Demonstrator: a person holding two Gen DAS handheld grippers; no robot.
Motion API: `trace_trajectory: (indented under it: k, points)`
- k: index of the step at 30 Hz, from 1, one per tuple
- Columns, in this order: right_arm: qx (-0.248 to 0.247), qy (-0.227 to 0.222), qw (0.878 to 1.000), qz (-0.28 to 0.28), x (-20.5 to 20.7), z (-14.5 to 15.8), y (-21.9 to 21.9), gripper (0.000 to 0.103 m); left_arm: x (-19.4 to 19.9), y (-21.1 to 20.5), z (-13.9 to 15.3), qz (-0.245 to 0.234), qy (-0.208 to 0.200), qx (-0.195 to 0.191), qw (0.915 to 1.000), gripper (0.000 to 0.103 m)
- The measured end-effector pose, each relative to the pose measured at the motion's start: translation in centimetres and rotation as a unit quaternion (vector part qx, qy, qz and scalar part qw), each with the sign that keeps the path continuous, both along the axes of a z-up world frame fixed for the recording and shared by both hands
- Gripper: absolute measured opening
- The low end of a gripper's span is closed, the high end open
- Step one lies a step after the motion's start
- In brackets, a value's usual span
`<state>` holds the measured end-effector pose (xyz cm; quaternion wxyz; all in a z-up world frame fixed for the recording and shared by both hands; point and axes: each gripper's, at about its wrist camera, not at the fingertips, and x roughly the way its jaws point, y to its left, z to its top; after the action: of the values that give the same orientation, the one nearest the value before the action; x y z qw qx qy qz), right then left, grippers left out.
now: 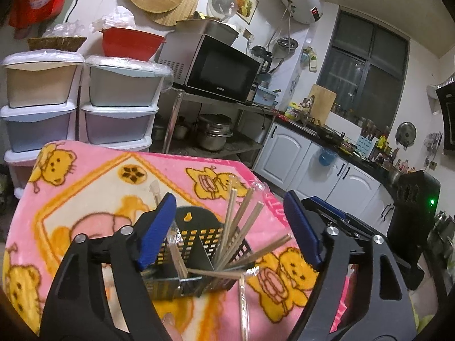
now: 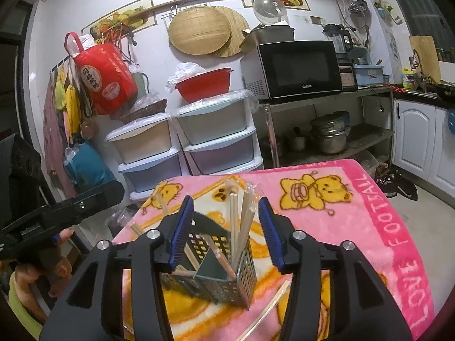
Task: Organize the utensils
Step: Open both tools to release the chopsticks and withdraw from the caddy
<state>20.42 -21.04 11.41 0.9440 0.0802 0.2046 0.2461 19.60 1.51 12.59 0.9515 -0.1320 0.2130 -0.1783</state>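
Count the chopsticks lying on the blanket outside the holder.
2: a wrapped one in front of the holder, and a stick end to its left in the right wrist view. The fingers may hide more.

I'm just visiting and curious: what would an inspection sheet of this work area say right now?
Surface: pink bear-print blanket covers the table.
Job's things: black perforated utensil holder stands upright, divided into compartments, with chopsticks leaning in it; one wrapped chopstick pair lies on the blanket beside it.
Clutter: nothing else seen on the blanket.
Grippers: left gripper open, right gripper open, each framing the holder without gripping it.
Cables: a black cord hangs from the metal shelf.
Surroundings: microwave, stacked plastic drawers, pots, white cabinets.
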Motion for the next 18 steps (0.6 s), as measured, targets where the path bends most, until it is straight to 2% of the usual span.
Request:
trace_trajectory:
  k: [11, 18]
  points:
    - [-0.012, 0.001, 1.0, 0.002, -2.6, -1.0, -0.4, 0.055, -3.2, -0.1, -0.9, 0.008, -0.01, 0.017, 0.9998, 0.092]
    - [-0.019, 0.005, 1.0, 0.006, -4.1, -1.8, -0.4, 0.059, -4.3, -0.2, -1.3, 0.012, -0.009, 0.024, 0.9996, 0.092]
